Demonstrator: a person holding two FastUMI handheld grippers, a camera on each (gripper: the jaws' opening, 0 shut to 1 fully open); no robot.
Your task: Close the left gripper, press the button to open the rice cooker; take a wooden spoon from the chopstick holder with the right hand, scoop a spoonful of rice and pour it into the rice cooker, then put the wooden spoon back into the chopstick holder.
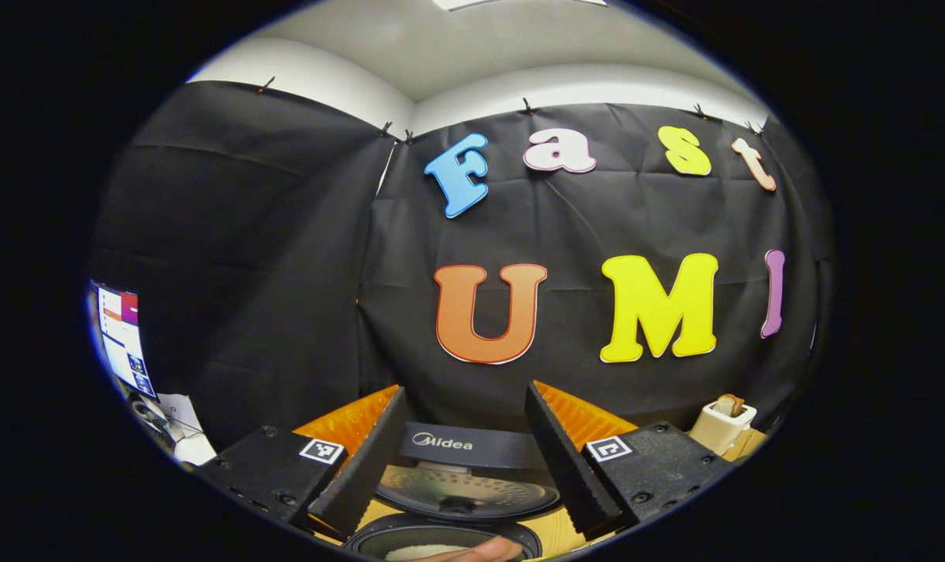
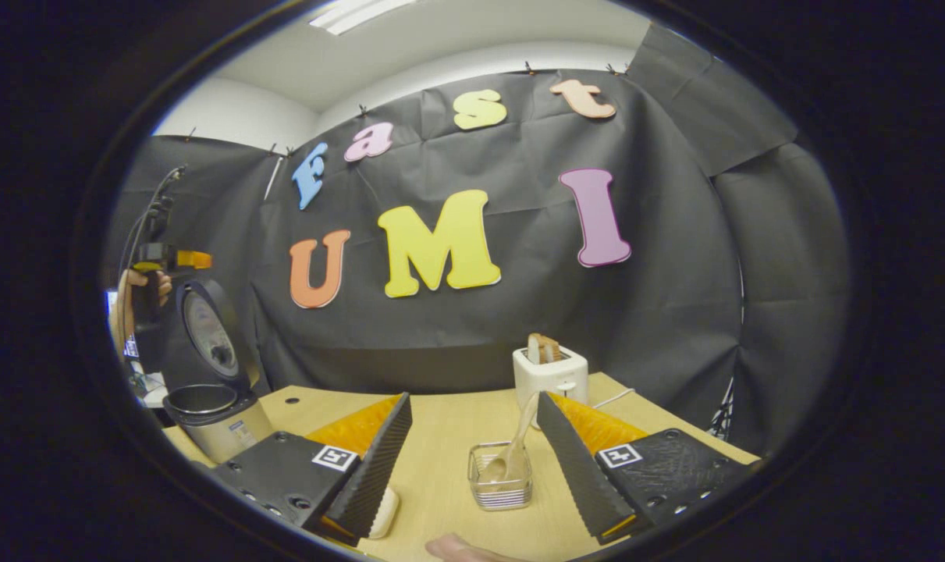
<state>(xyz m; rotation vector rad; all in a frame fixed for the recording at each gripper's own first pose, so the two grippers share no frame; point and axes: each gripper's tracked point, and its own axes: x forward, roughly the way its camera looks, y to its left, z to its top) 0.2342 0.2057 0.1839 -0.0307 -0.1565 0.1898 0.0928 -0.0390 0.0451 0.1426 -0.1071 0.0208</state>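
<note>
Left gripper view
Left gripper [image 1: 463, 457]: hanging above the rice cooker [image 1: 456, 499], jaws standing wide apart and gripping nothing.
Rice cooker: sitting open below, lid [image 1: 468, 468] tipped up toward the wall, white rice [image 1: 421, 551] showing in the pot.
Toaster [image 1: 722, 424]: standing off to the right.

Right gripper view
Right gripper [image 2: 472, 460]: hovering over the table [image 2: 433, 437], jaws spread wide and gripping nothing.
Chopstick holder [image 2: 500, 476]: standing on the table between the fingers.
Wooden spoon [image 2: 516, 449]: leaning inside the holder, handle pointing up.
Toaster [image 2: 550, 375]: standing behind the holder.
Rice cooker [image 2: 211, 390]: sitting open at far left, left gripper [image 2: 164, 261] showing above it.
</note>
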